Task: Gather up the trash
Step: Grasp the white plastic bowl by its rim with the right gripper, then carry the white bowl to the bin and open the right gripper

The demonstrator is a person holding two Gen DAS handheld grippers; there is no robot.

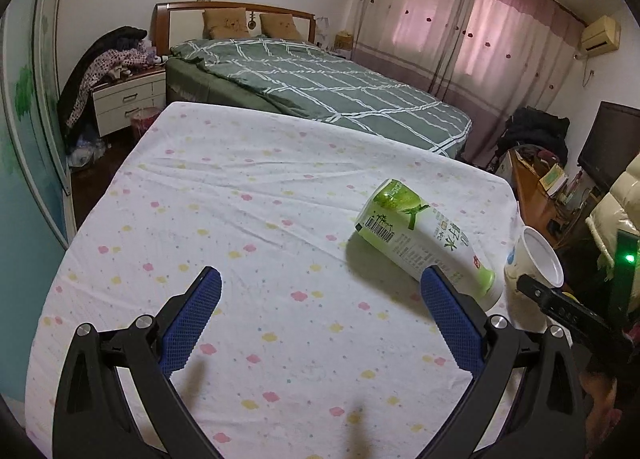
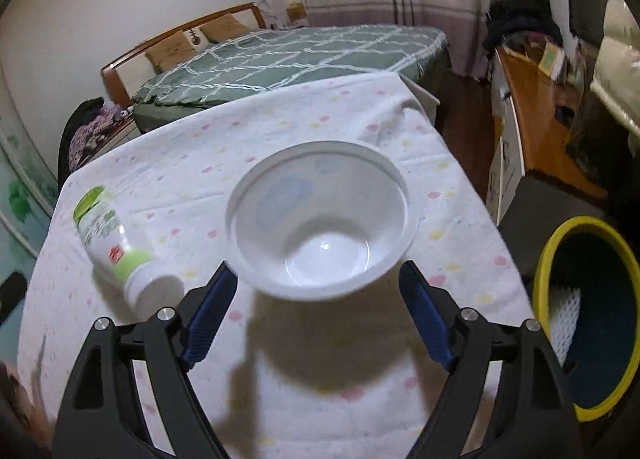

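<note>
Claw [image 2: 318, 275] around smooth round cup [image 2: 322, 219]

Bottle [image 1: 424, 241] on table [image 1: 240, 195], cup [image 1: 536, 263] right of it, bed [image 1: 320, 87] behind.

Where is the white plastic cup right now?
In the right wrist view the white plastic cup sits centrally between the open right tongs, above the spotted tablecloth, right of the green-and-white bottle.

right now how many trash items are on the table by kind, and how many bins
bottle: 1, the green-and-white bottle lying on its side
cup: 1, the white plastic cup
bin: 1, the yellow-rimmed bin beside the table
total: 3
</note>
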